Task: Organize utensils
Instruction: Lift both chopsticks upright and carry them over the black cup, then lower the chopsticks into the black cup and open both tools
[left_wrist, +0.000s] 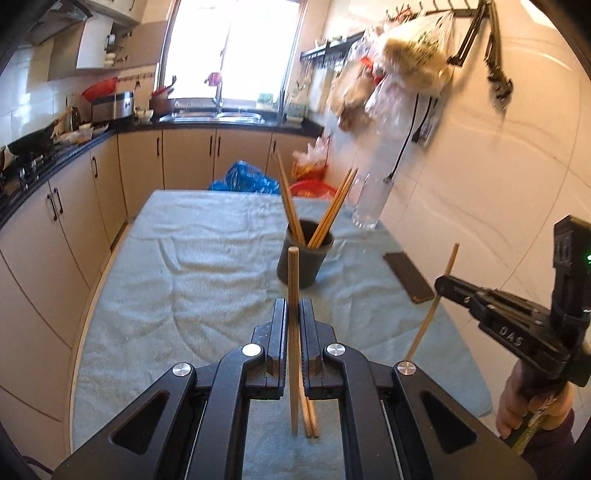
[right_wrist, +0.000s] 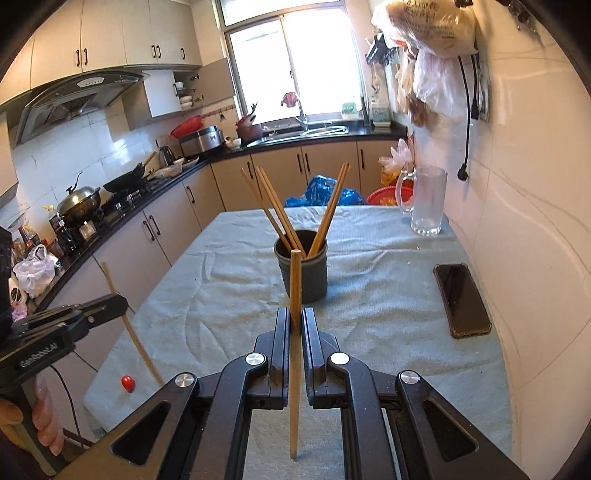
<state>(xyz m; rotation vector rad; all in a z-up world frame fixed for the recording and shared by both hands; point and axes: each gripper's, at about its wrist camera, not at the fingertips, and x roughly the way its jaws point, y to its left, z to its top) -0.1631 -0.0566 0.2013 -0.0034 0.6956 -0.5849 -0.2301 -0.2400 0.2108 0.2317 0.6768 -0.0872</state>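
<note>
R wrist: 1 cup (right_wrist: 303, 273), 5 chopsticks (right_wrist: 275, 206) inside, 1 phone (right_wrist: 461, 299).

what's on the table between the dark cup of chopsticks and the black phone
Only bare grey-green towel cloth between the dark round cup and the flat black phone, clearest in the right wrist view.

Kitchen, daylit. A bright window (right_wrist: 291, 70) stands at the far wall above a steel sink (right_wrist: 310, 131). Beige base cabinets (right_wrist: 159, 229) under a dark countertop (right_wrist: 122, 218) run along the left side and far end. A range hood (right_wrist: 70, 99) hangs at upper left below wall cabinets (right_wrist: 110, 33). White tiled wall (right_wrist: 524, 206) on the right. A table under a pale green towel (right_wrist: 229, 295) occupies the centre.
</note>
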